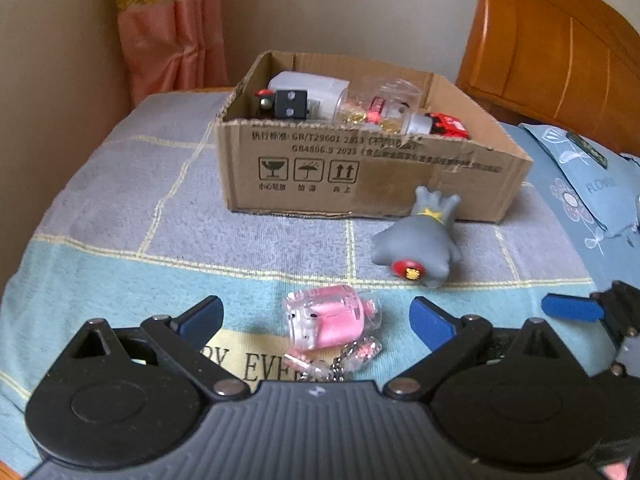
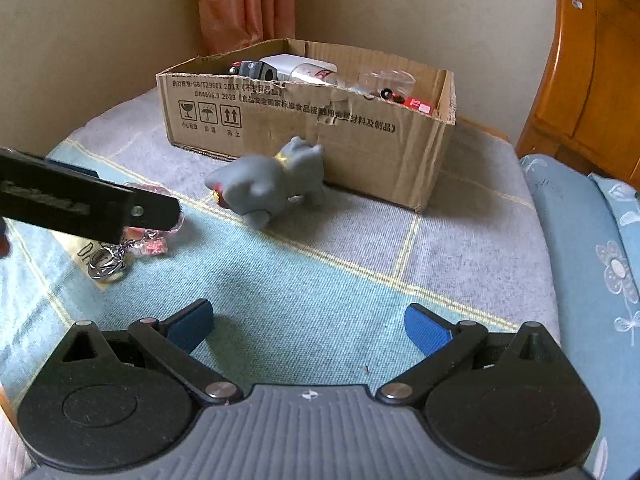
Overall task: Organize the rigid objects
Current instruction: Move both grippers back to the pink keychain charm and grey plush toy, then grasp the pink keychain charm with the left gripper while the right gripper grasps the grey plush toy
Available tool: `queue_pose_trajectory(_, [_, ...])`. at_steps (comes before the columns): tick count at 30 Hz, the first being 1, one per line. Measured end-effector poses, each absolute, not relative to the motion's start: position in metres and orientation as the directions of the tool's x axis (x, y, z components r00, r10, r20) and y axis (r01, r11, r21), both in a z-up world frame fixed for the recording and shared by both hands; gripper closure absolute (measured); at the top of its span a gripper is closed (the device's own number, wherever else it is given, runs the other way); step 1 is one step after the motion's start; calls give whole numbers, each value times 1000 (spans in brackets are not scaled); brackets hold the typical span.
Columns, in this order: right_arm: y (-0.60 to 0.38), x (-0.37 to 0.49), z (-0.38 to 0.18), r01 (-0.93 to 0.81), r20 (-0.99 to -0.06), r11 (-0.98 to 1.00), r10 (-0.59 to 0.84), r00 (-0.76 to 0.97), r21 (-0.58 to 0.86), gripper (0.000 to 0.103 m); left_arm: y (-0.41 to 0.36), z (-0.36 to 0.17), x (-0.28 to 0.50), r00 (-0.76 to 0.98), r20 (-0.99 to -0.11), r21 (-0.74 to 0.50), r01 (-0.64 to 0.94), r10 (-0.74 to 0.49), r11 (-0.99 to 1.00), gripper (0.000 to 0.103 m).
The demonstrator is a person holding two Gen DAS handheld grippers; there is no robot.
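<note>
Cardboard box point(image 1: 360, 172), open-topped with a torn front edge, sits on the bed and holds assorted items, among them a red toy car point(image 1: 450, 124). Grey toy figure point(image 1: 416, 240) lies tipped against the box's front wall. Pink transparent keychain toy point(image 1: 328, 322) lies on its side, well in front of the box.

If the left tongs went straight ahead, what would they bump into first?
Probably the clear pink plastic keychain charm. It lies on the blue checked blanket right between the open left tongs. The grey rubber toy and brown cardboard box sit farther on, though depth is hard to judge.
</note>
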State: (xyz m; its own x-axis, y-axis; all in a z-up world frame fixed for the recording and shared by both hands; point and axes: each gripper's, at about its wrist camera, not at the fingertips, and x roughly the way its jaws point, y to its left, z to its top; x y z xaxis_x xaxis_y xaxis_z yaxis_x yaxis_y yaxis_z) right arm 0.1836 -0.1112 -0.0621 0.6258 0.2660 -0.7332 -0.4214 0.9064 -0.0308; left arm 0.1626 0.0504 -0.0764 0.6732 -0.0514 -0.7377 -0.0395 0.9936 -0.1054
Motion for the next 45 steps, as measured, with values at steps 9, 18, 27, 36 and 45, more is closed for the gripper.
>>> queue_pose_trajectory(9, [-112,186,-63,-422,-730,906,278,625,-16,0,56,-91,165,655,-755,-48,-106,33,993,4])
queue_pose_trajectory(18, [-113,185,-64,-424,-725,906,282,628,-15,0,64,-92,159,664,-744,-21,-139,77,990,12])
queue_pose_trajectory(27, [-110,190,-63,-467,-730,884,308,610,-17,0,57,-86,157,689,-723,-28,-105,52,994,48])
queue_pose_trajectory(36, [-95,212,-61,-598,-737,800,374,563,-51,0,68,-88,158,694,-718,-33,-118,59,992,48])
queue_pose_trajectory(45, [-75,240,-61,-674,-717,733,422,555,-90,0,78,-89,159,693,-717,-31,-141,76,990,48])
